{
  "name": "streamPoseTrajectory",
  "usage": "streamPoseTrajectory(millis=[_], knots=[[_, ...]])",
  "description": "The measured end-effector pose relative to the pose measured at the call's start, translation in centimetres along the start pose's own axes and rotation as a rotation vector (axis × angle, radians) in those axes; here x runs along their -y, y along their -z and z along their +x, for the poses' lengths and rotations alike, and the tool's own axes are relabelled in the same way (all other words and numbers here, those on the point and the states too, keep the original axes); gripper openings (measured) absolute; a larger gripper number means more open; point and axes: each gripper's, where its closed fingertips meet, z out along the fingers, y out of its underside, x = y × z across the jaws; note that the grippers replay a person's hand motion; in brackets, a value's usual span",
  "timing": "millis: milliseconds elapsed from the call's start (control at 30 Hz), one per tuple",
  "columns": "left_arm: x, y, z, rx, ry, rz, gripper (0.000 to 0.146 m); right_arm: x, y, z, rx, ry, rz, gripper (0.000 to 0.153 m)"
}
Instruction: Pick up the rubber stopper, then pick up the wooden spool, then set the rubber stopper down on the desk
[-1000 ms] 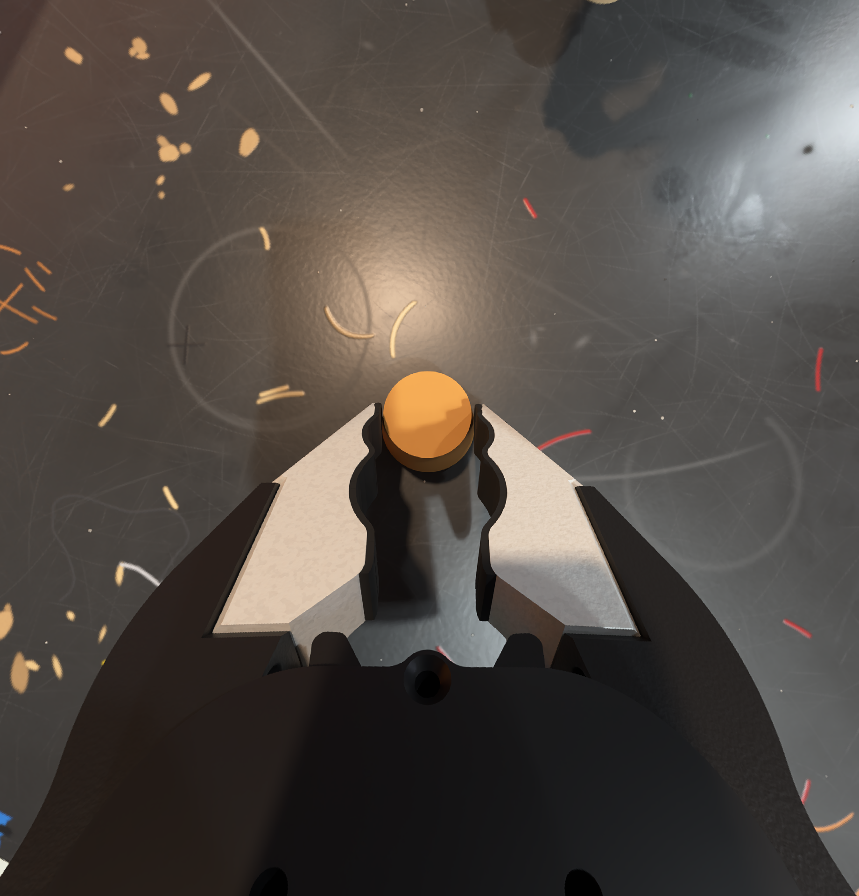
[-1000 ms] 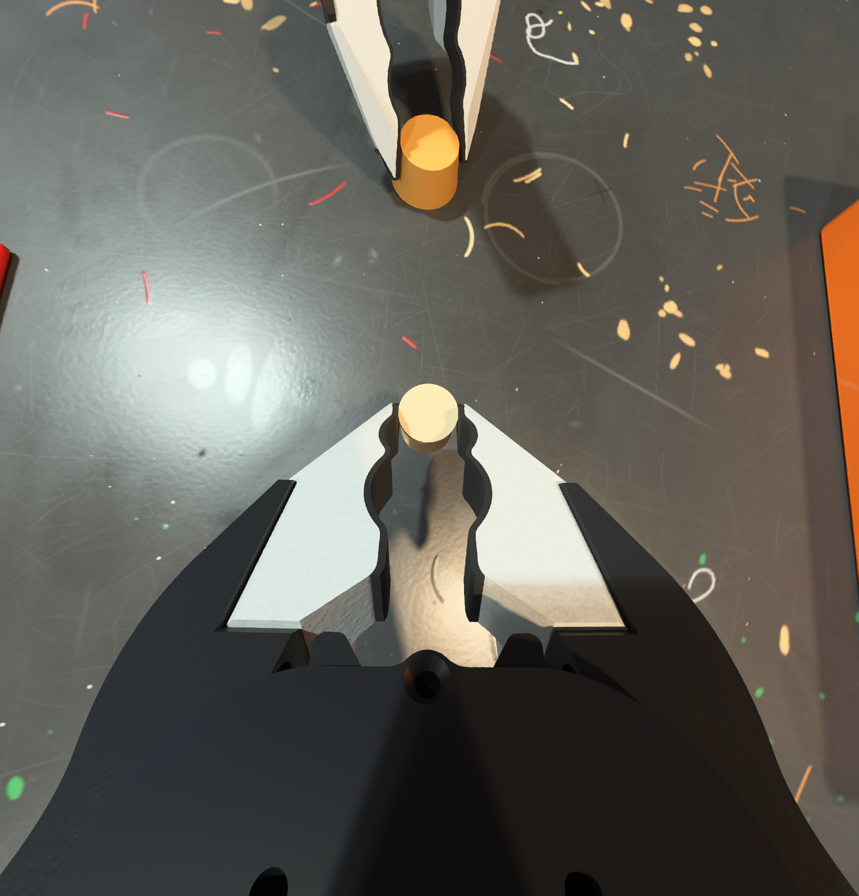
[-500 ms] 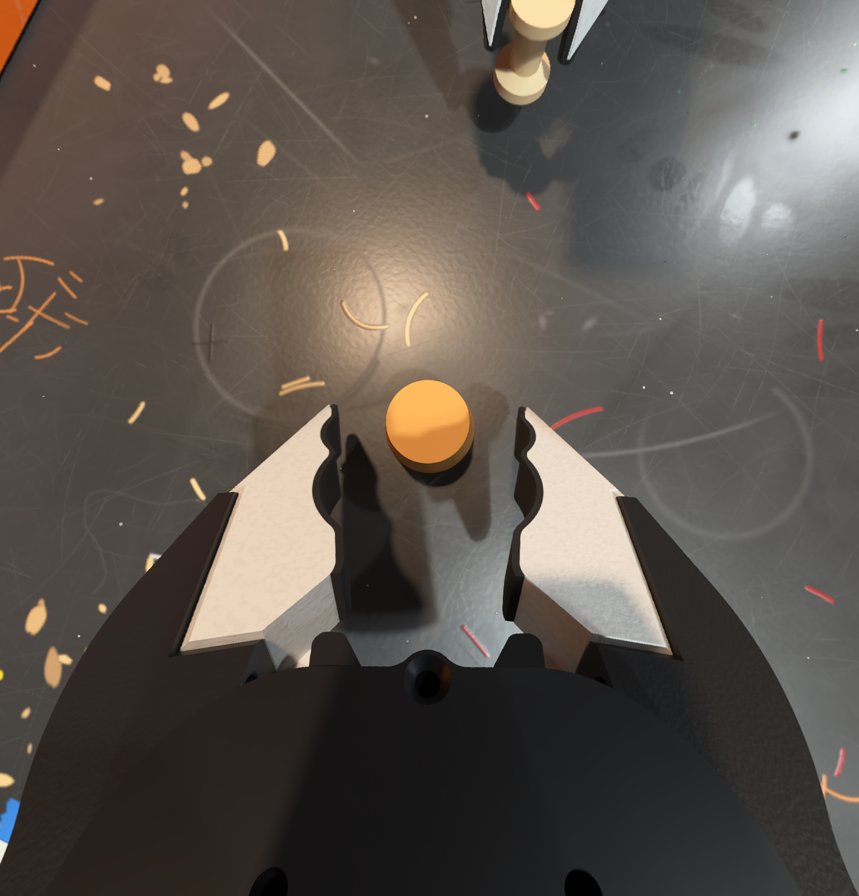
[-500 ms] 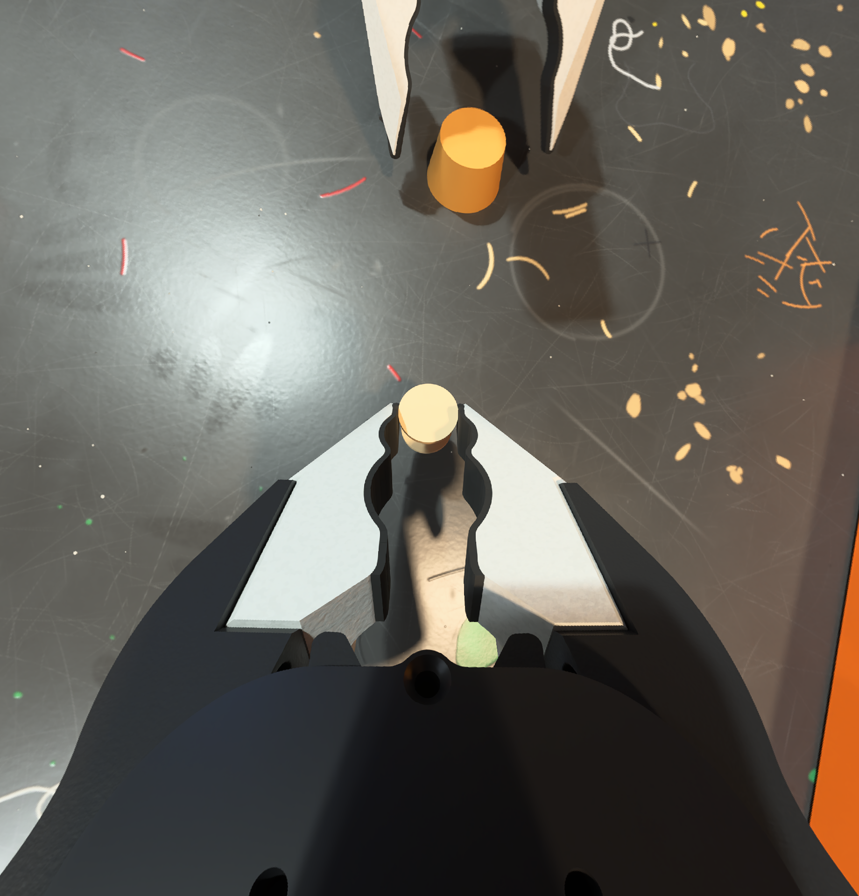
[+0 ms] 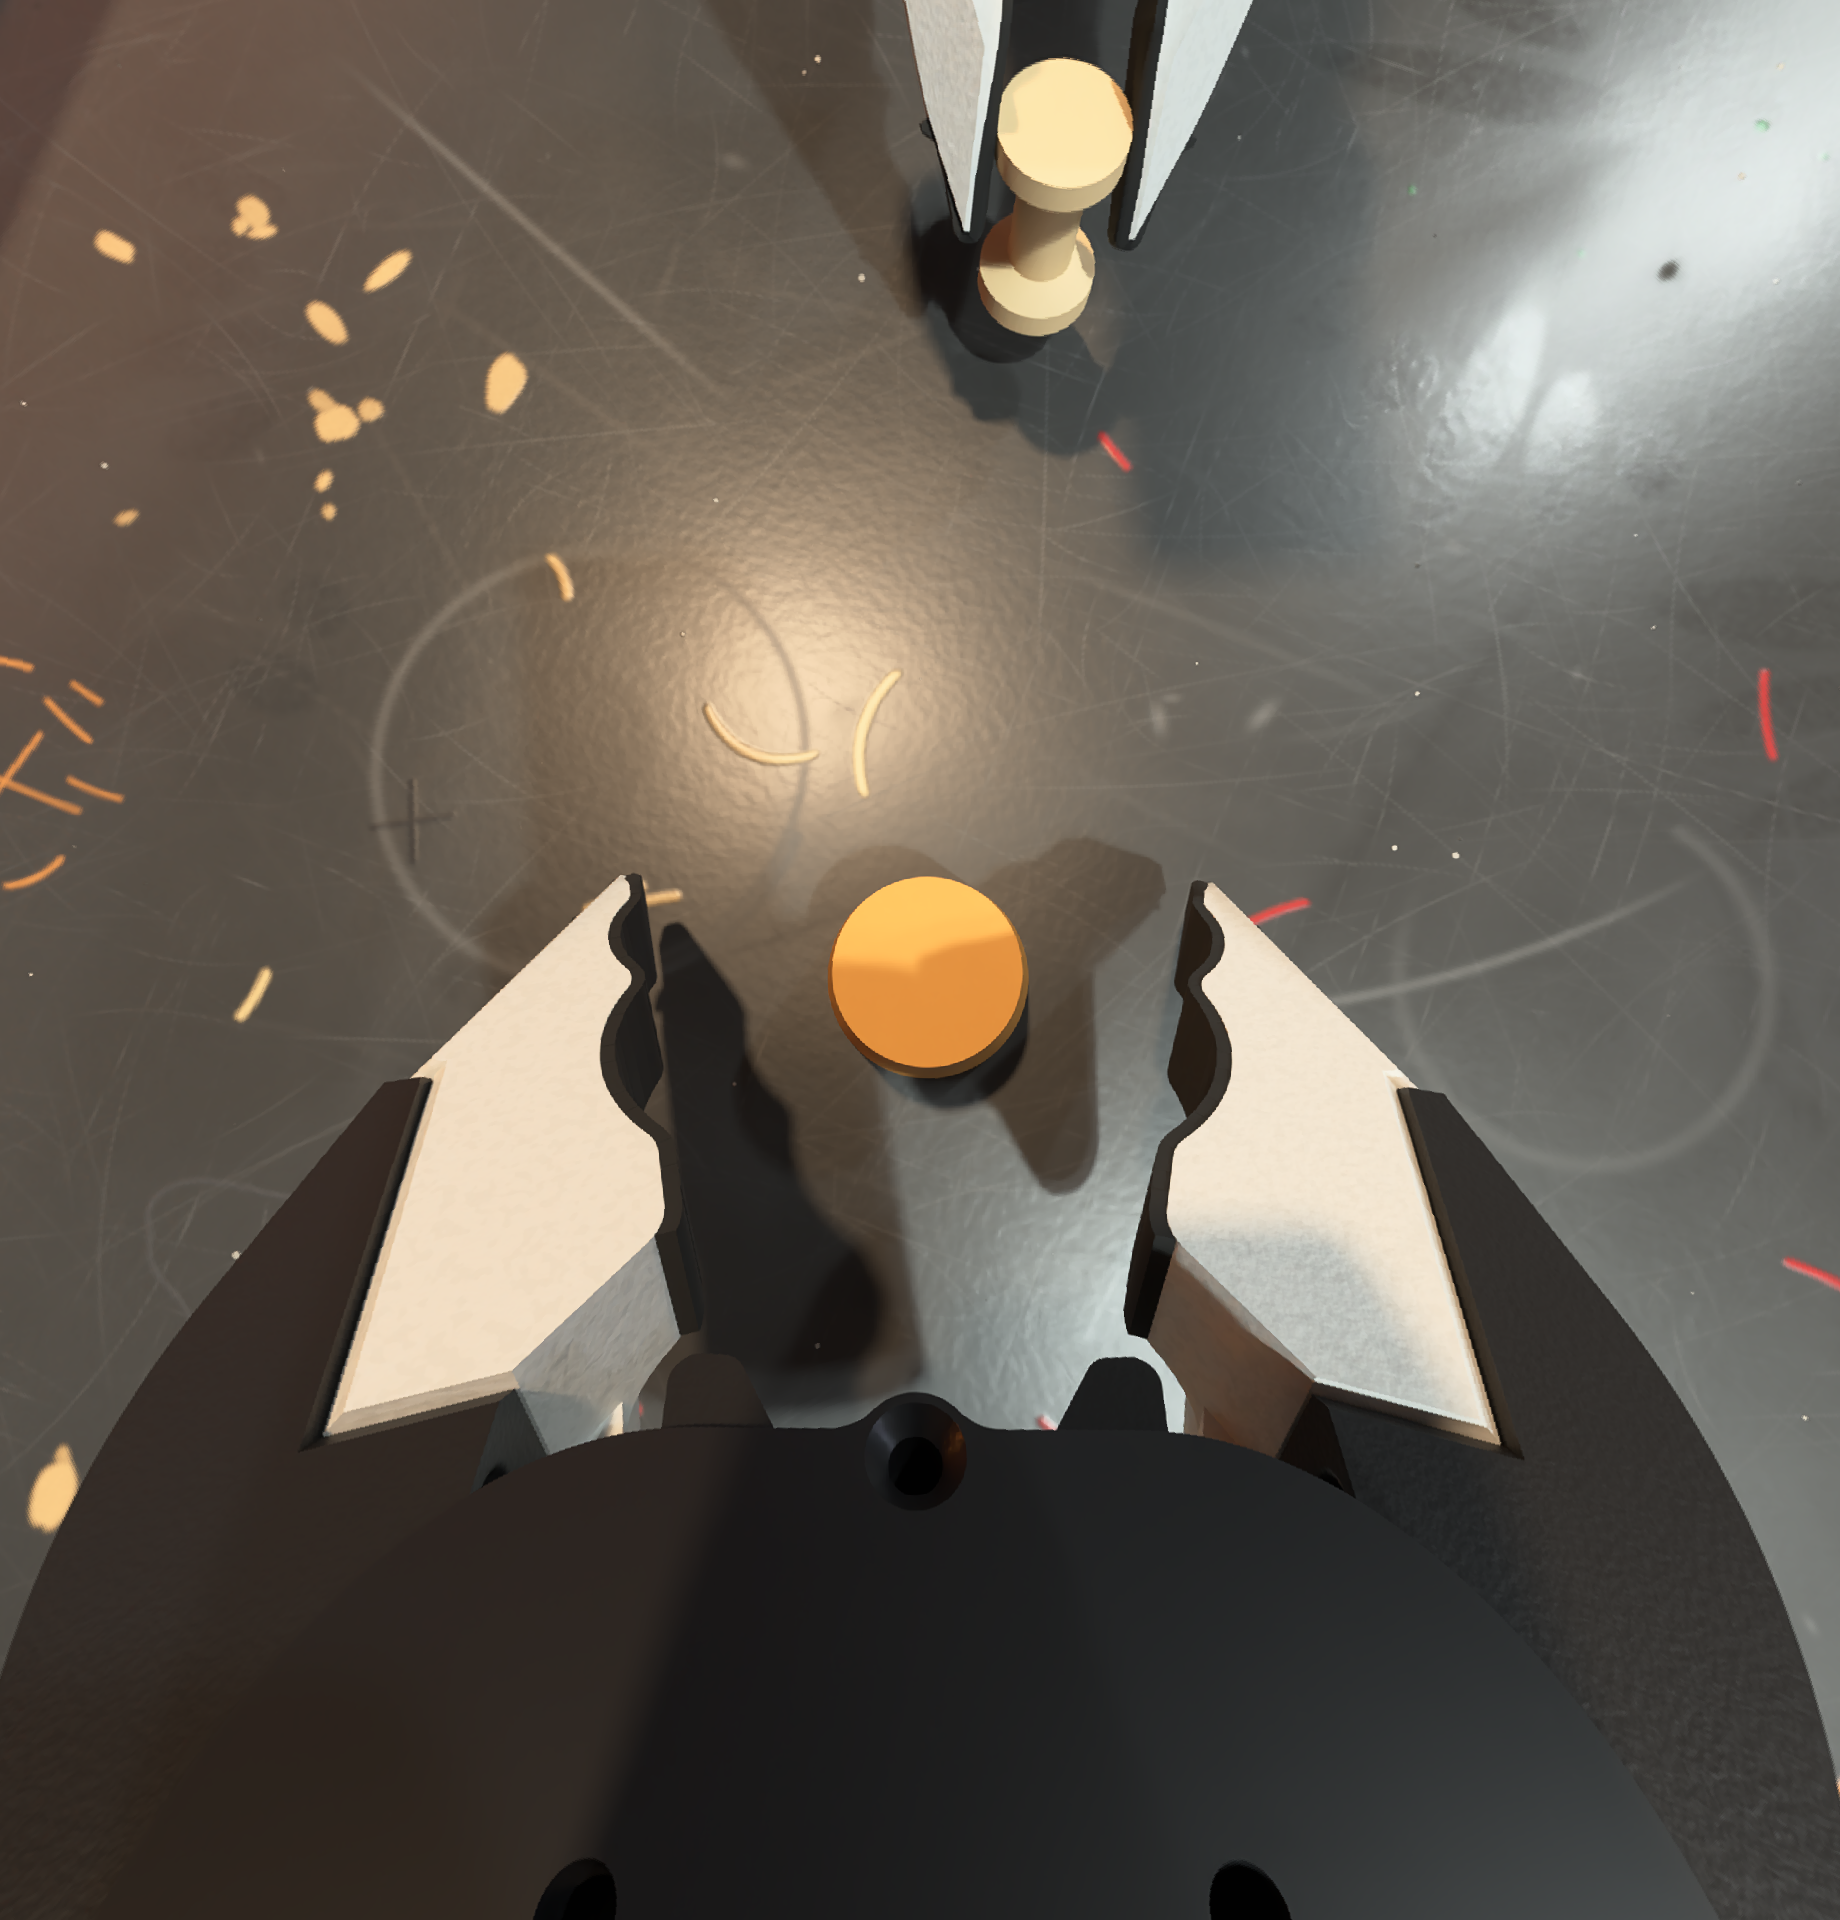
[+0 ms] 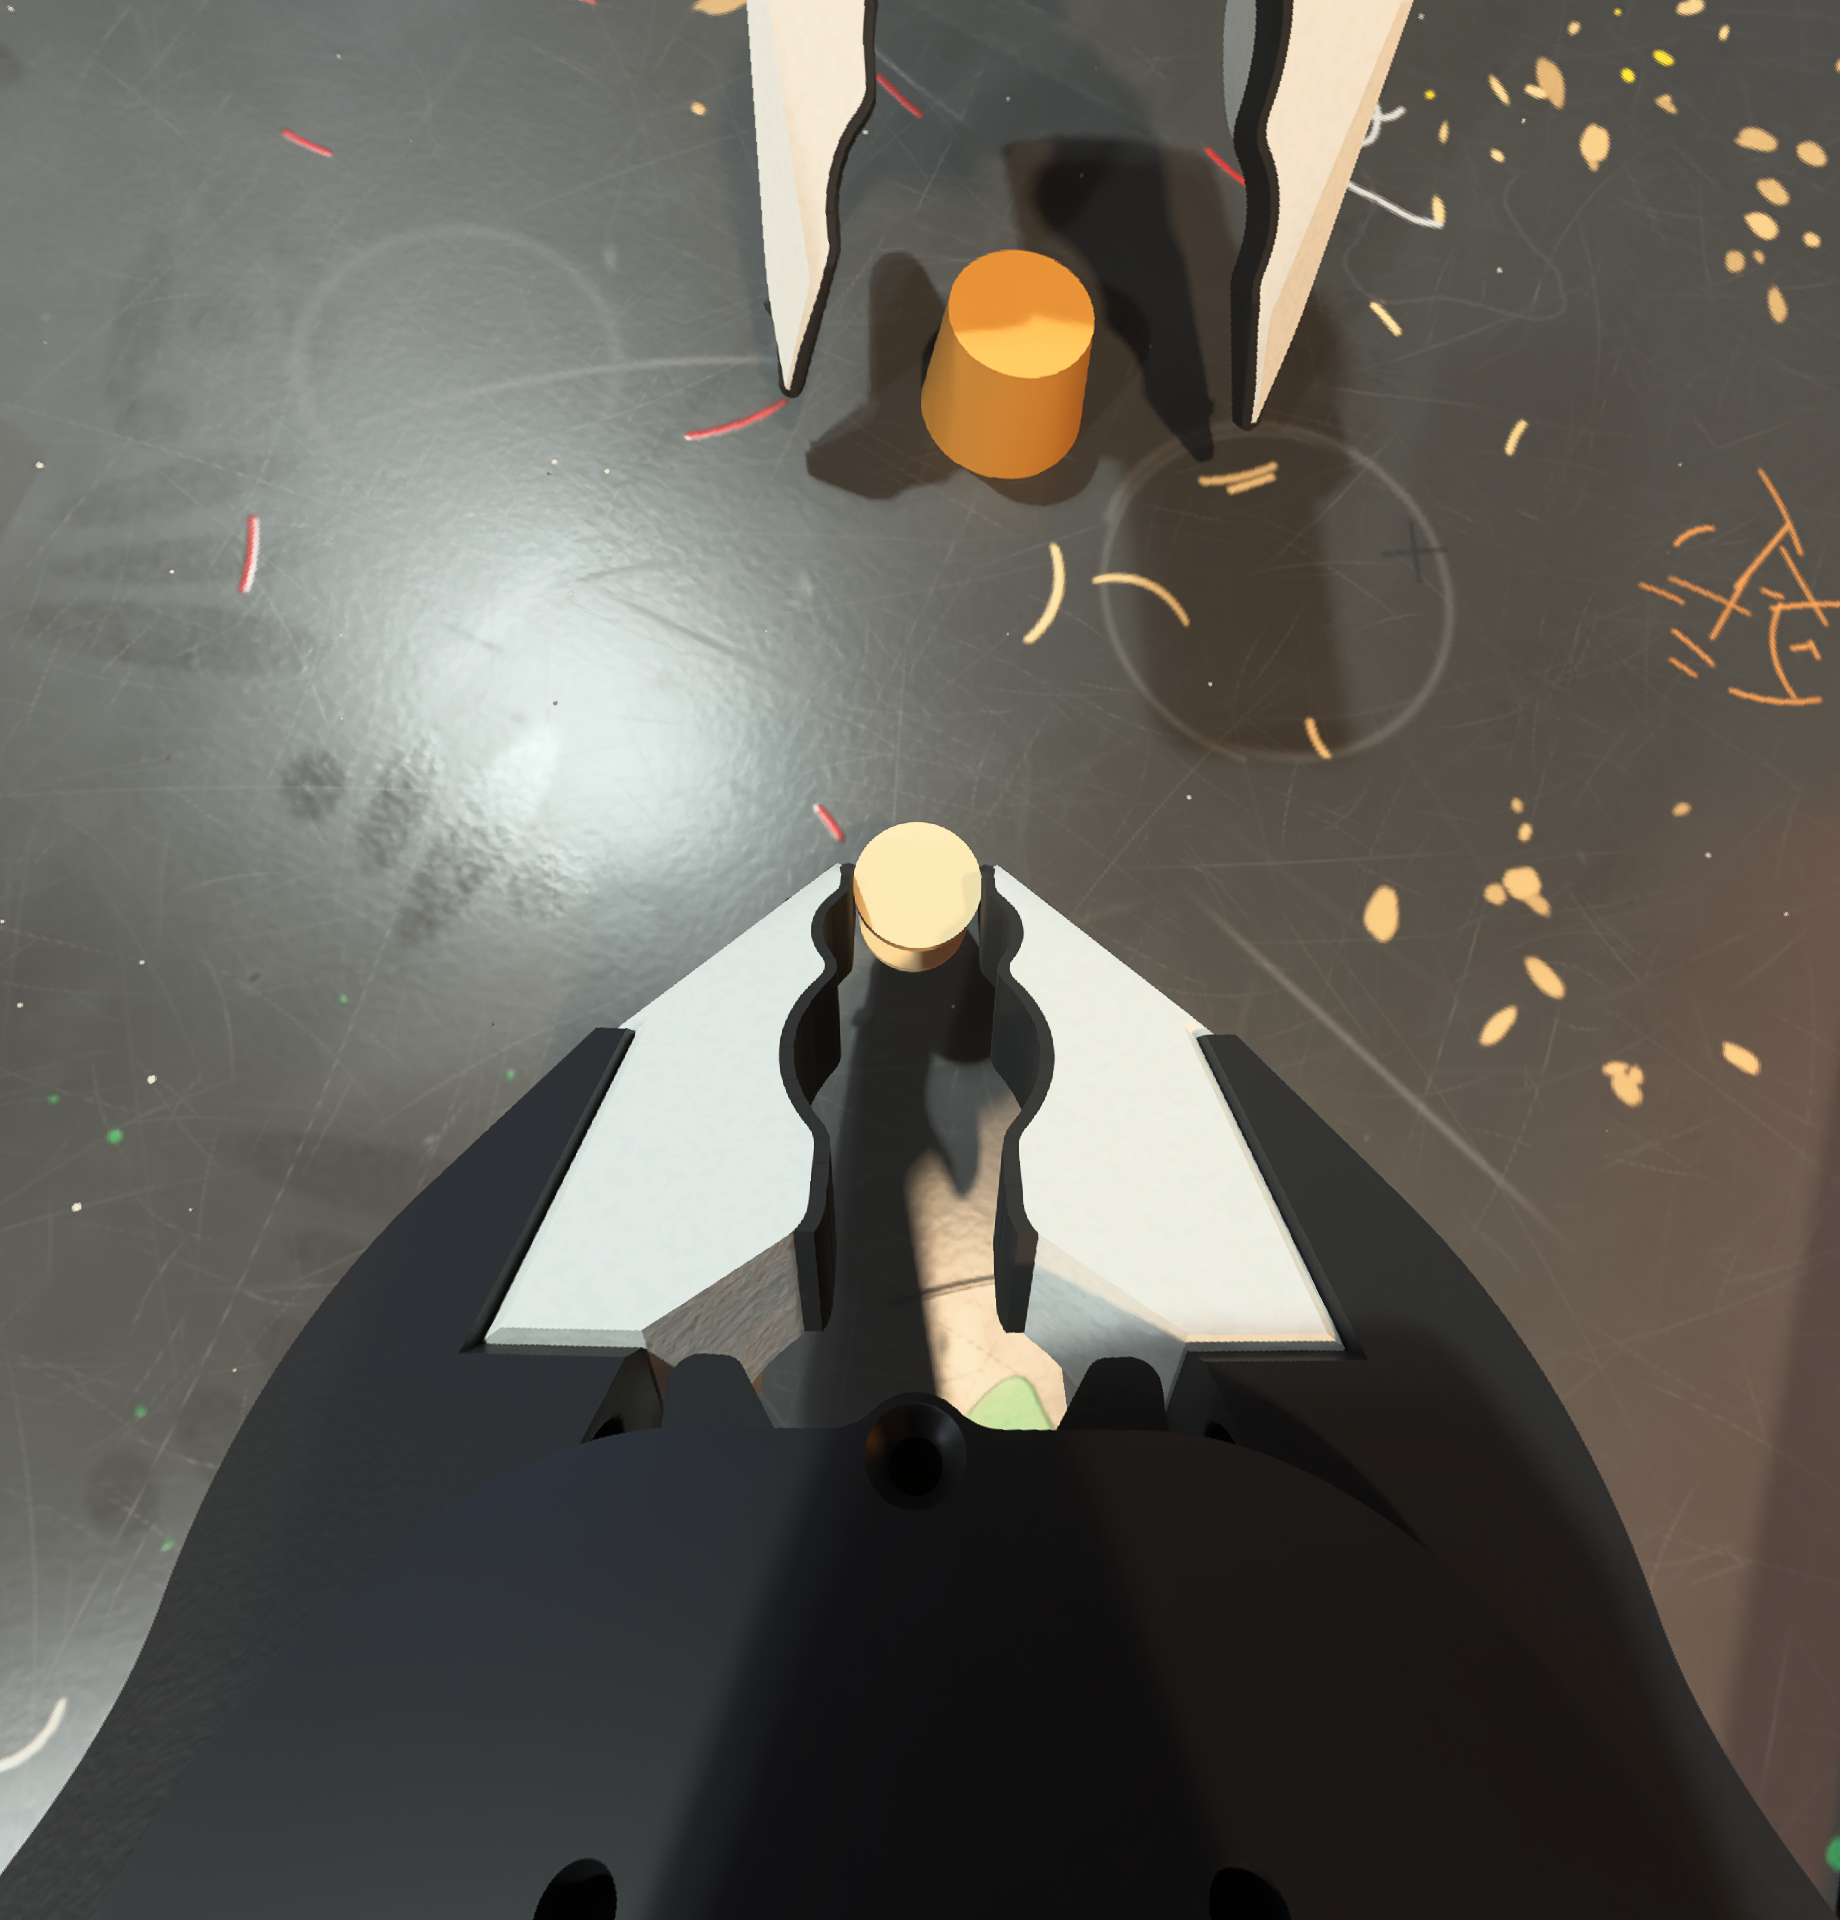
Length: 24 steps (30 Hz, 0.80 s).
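1. Nearest in the left wrist view, the left gripper (image 5: 916,904) has its jaws spread wide; the rubber stopper (image 5: 928,974), a smooth orange tapered plug, stands upright on the desk (image 5: 1415,582) between them, touching neither.
2. This looks like the final step, the set-down, with only a clear lift away left.
3. Farther off, away from any desk edge, the right gripper (image 6: 916,883) is clamped on the pale wooden spool (image 6: 916,896), waisted like a dumbbell.
4. The dark desk is scratched and paint-flecked.
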Motion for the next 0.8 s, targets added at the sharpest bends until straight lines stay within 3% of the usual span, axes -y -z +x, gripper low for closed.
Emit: streamPoseTrajectory(millis=[333, 800], knots=[[-0.2, 0.1, -0.1, -0.009, 0.005, 0.005, 0.081, 1.0, -0.2, -0.1, 0.035, 0.006, 0.061, 0.023], [-0.1, 0.0, 0.2, -0.03, 0.014, 0.023, 0.086, 1.4, -0.4, 0.0, 0.033, 0.006, 0.102, 0.023]])
